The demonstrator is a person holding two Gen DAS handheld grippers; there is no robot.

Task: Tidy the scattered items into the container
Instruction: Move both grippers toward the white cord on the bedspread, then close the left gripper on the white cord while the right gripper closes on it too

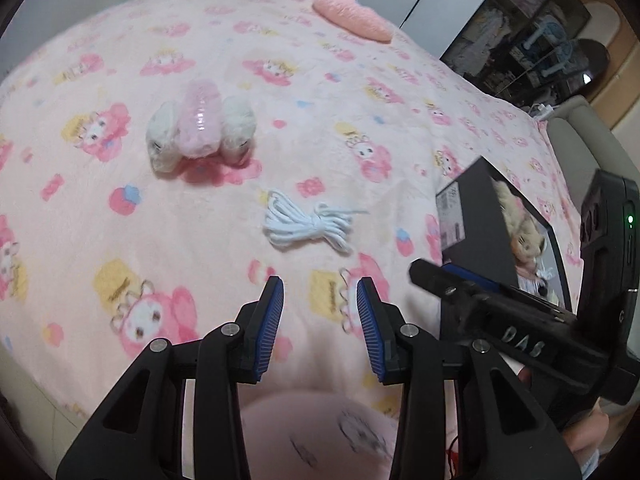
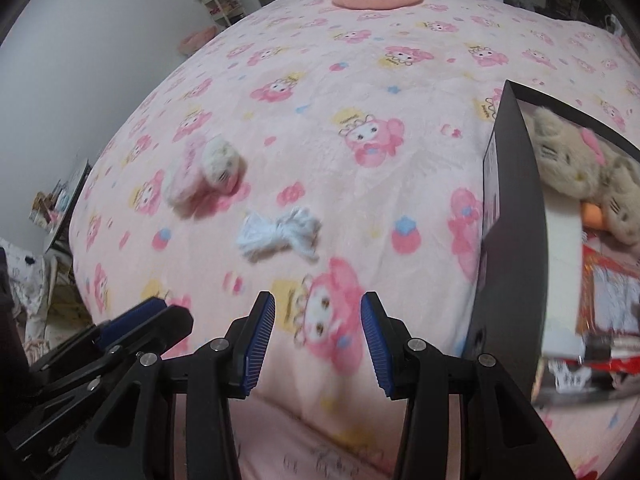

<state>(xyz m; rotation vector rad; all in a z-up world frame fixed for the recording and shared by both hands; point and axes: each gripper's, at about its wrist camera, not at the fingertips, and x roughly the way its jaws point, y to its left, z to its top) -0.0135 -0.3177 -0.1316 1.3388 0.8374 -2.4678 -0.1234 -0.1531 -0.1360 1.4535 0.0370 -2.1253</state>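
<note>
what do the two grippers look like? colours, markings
Both the left gripper and the right gripper have matte black linkage arms with silver pivot pins and ribbed blue pads on the jaws. The right gripper's body shows white lettering and a green indicator light.

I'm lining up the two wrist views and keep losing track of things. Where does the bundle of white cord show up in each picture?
Left wrist view: the white cord bundle lies right of centre on the blanket, beyond the gripper fingers.
Right wrist view: the white cord bundle lies left of centre, blurred, beyond the fingers.
Shared landmark: the black box stands to the right of the cord in both views.
</note>
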